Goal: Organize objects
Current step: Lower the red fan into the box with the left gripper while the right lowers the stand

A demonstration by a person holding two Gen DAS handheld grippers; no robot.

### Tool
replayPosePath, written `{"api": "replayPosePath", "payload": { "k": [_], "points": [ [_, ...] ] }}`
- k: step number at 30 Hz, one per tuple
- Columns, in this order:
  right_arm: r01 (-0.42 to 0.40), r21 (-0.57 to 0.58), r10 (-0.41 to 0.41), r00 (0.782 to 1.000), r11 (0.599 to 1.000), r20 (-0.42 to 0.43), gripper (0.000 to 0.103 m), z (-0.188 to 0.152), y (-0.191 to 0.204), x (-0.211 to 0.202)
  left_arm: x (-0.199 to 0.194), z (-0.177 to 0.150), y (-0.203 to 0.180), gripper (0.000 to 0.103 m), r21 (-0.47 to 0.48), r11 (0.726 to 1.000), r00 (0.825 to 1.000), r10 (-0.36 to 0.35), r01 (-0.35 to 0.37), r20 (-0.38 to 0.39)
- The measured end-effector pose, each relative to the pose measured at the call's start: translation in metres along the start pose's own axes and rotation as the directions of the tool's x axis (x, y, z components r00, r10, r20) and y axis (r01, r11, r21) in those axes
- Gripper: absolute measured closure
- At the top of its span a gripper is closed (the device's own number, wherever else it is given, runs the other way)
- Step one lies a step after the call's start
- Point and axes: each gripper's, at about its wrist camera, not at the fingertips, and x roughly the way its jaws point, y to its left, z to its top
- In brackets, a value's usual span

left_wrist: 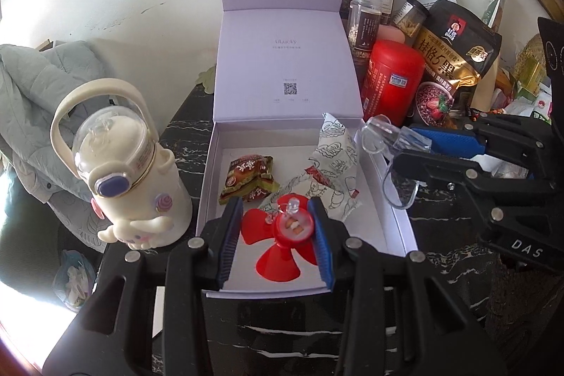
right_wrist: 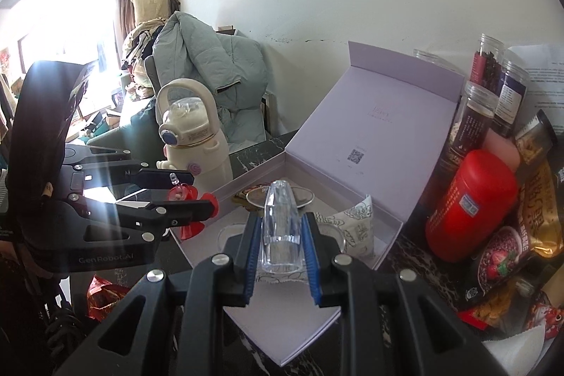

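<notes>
Left tongs (left_wrist: 276, 228) clamp a red fan (left_wrist: 282, 235) over the box (left_wrist: 398, 228); right tongs (right_wrist: 281, 228) pinch a clear glass piece (right_wrist: 282, 221).

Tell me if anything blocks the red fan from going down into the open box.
Nothing visible does. The left gripper holds the red fan above bare box floor; the snack packets lie farther back.

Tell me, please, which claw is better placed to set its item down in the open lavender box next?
Left, probably. The left claw holds the red fan directly over the box floor, whereas the right claw, gripping the clear plastic piece, sits nearer the box's rim.
</notes>
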Motion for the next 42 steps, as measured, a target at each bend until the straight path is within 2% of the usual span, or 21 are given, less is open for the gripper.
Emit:
{"api": "replayPosePath", "payload": {
  "k": [13, 24, 42],
  "points": [
    [-0.022, 0.037, 0.021, 1.000, 0.999, 0.013, 0.080, 0.029, -0.037, 0.039, 0.037, 0.028, 0.007, 0.067, -0.004, 1.000, 1.000, 0.011, -0.011, -0.016],
    [0.019, 0.101, -0.014, 0.999, 0.995, -0.052, 0.080, 0.018, -0.068, 0.061, 0.075, 0.038, -0.005, 0.067, 0.010, 1.000, 0.999, 0.018, -0.018, -0.031],
    [0.016, 0.147, 0.006, 0.989, 0.989, -0.147, 0.080, 0.006, -0.079, 0.105, 0.120, 0.045, -0.002, 0.067, 0.044, 0.995, 0.994, 0.091, -0.089, -0.061]
  ]
}}
